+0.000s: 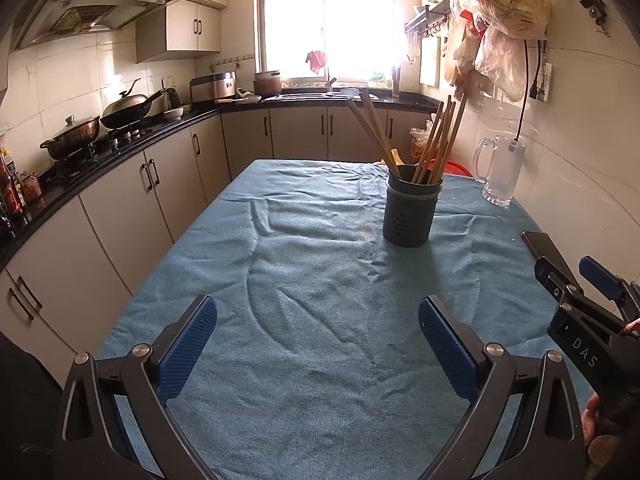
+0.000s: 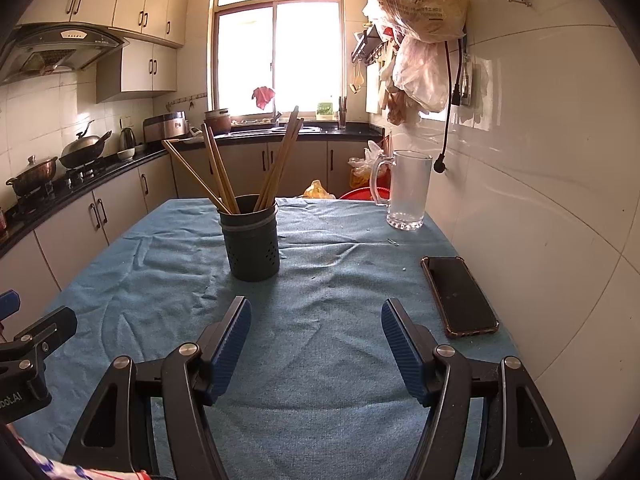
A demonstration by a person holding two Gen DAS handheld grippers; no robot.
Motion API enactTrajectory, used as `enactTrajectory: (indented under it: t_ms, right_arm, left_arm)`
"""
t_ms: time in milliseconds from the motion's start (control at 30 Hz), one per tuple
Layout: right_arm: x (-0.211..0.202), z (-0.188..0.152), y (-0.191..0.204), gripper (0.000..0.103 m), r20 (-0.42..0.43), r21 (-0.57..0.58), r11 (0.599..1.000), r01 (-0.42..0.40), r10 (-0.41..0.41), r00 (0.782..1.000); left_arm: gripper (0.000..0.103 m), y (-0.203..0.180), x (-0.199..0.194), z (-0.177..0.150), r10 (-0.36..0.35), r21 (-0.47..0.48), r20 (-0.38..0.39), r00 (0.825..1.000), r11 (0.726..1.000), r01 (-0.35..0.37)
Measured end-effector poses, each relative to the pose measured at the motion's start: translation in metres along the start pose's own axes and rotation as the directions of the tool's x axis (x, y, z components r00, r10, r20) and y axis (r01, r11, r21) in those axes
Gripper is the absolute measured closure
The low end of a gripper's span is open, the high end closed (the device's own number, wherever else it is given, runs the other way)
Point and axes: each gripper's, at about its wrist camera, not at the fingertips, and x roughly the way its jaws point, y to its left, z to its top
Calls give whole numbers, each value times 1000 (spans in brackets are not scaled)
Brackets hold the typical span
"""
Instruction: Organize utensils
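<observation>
A dark perforated utensil holder (image 1: 411, 210) stands upright on the blue tablecloth (image 1: 312, 280), with several wooden chopsticks (image 1: 438, 144) leaning out of it. It also shows in the right wrist view (image 2: 251, 240), with its chopsticks (image 2: 218, 172). My left gripper (image 1: 318, 344) is open and empty, low over the cloth, well short of the holder. My right gripper (image 2: 316, 344) is open and empty, also short of the holder. The right gripper shows at the right edge of the left wrist view (image 1: 576, 280).
A black phone (image 2: 460, 296) lies on the cloth near the right wall. A glass mug (image 2: 408, 190) stands at the far right corner. A kitchen counter with pots (image 1: 100, 124) runs along the left. Plastic bags (image 2: 424, 12) hang on the right wall.
</observation>
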Motion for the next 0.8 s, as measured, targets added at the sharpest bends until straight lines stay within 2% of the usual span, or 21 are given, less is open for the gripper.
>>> enactTrajectory:
  t_ms: [233,600,800]
  right_arm:
    - [0,-1,1,30,2,-3,1000,8,-8,1000]
    - [9,-4,1,30,-40,0,1000,-3,3,999]
    - [19,-3,-2,30,-63,21,1000,-23,24,998]
  left_arm:
    - [3,-1,-1,0,-5,-1,-4,1000,1000,5]
    - [3,-5,3,-2,-22,7,-14,1000,1000,22]
    - [3,-6,17,0,-47,3,-61,997,999,47]
